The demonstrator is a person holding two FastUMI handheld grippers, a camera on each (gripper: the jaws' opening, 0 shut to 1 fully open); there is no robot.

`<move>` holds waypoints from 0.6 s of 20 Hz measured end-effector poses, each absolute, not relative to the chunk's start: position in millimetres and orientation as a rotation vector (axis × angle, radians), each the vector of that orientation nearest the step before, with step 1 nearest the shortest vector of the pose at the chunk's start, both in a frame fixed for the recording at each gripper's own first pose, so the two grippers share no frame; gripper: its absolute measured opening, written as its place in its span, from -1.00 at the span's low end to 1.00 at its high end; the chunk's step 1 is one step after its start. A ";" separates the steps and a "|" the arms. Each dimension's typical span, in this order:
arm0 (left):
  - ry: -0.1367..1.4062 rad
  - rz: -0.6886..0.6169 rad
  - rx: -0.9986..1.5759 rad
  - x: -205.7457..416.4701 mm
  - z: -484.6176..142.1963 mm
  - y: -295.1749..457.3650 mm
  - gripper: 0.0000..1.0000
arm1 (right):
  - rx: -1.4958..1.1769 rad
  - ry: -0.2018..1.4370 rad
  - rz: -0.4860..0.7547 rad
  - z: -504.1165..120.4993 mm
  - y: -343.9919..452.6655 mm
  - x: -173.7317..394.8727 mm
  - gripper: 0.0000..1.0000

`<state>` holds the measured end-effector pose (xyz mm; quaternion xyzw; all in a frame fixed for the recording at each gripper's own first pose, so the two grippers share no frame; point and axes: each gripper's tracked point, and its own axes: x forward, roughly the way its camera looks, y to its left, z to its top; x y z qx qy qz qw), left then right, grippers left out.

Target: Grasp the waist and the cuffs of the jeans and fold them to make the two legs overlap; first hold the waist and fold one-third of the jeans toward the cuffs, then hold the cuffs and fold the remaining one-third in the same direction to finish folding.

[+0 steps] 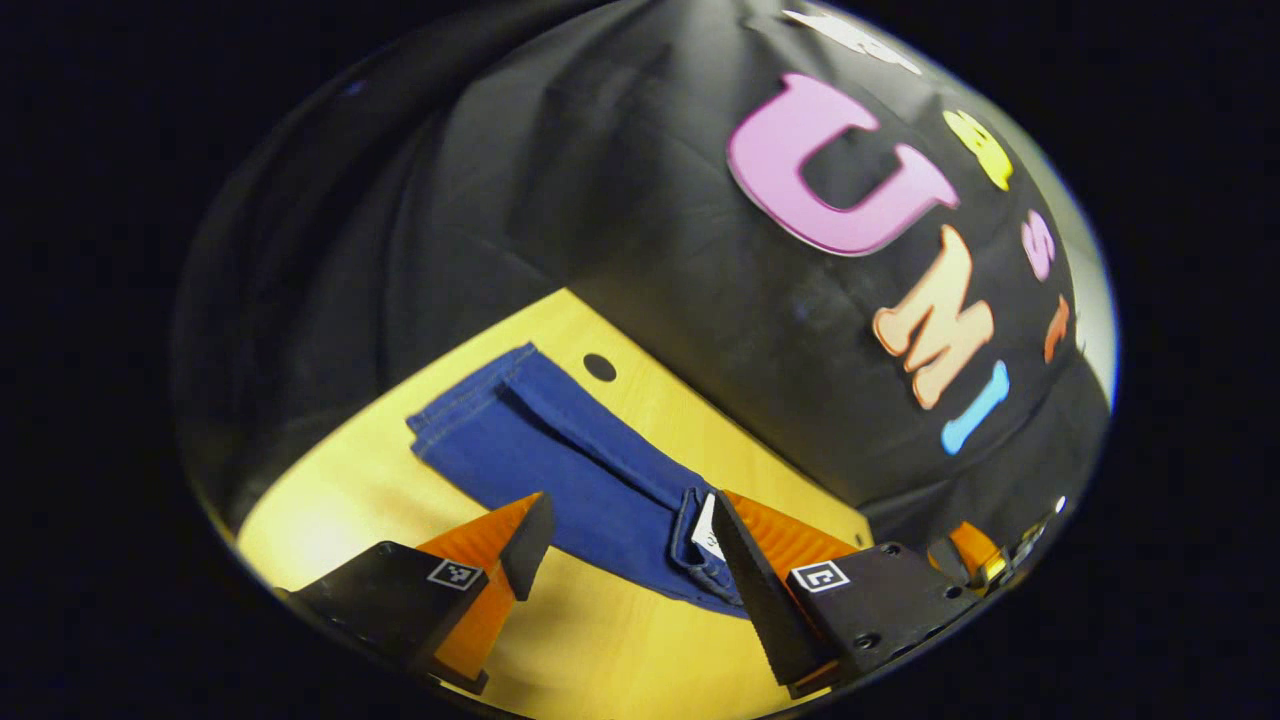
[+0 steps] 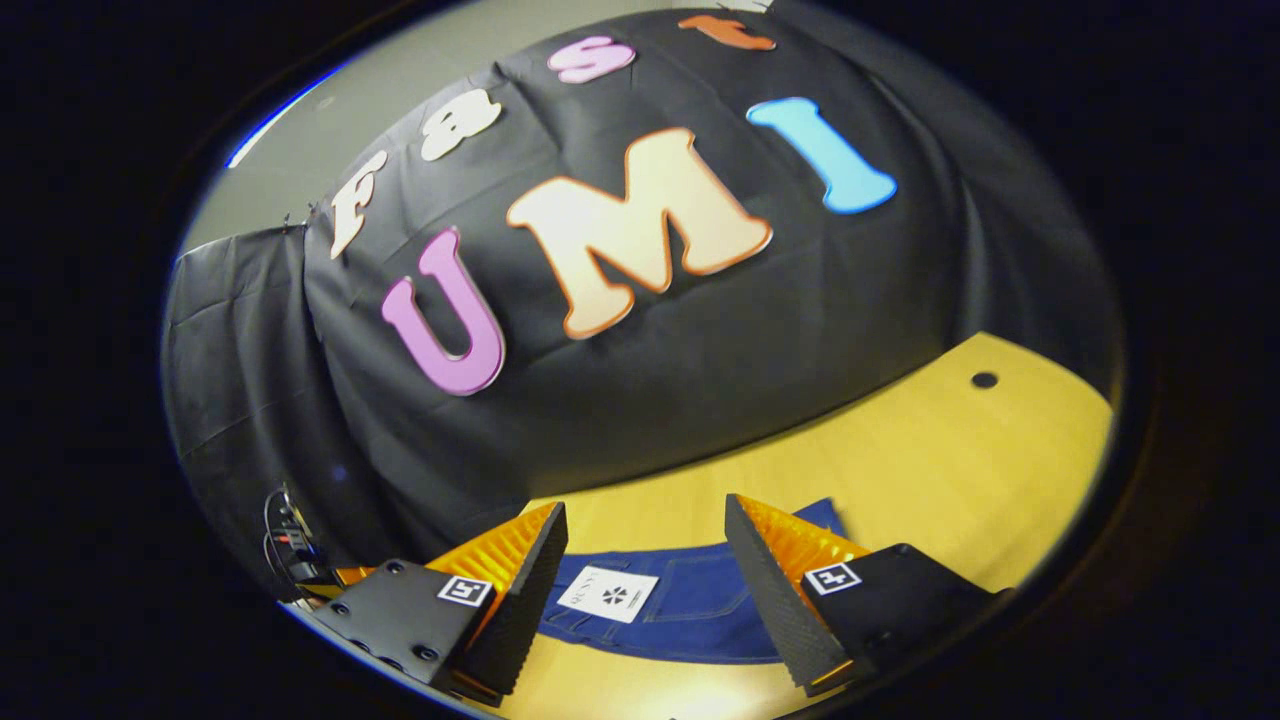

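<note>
Bare yellow wooden table (image 1: 340,500) on the near side of flat blue jeans (image 1: 560,470), open for a gripper to pass. More bare wood in a strip between jeans and the black cloth wall (image 1: 700,330), with a small dark hole (image 1: 599,367) in the tabletop there. In the right gripper view, wide open tabletop (image 2: 950,450) to the right of the jeans (image 2: 690,600), another hole (image 2: 984,380) near its far edge. Cloth wall (image 2: 650,400) closing off the far side. Cables and equipment (image 2: 290,550) bunched at far left, beside the wall.
</note>
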<state>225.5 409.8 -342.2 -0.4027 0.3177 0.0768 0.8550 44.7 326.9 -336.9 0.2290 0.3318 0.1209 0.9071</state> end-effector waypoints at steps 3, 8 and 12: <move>0.726 0.220 -0.961 215.6 -367.8 411.5 0.92 | 0.447 0.669 0.173 -326.5 277.8 41.2 0.94; 0.726 0.371 -1.089 209.2 -401.8 446.6 0.93 | 0.365 0.674 0.061 -315.1 207.7 24.2 0.95; 0.770 0.455 -1.205 200.9 -433.4 451.9 0.92 | 0.337 0.639 0.005 -304.6 181.5 23.2 0.95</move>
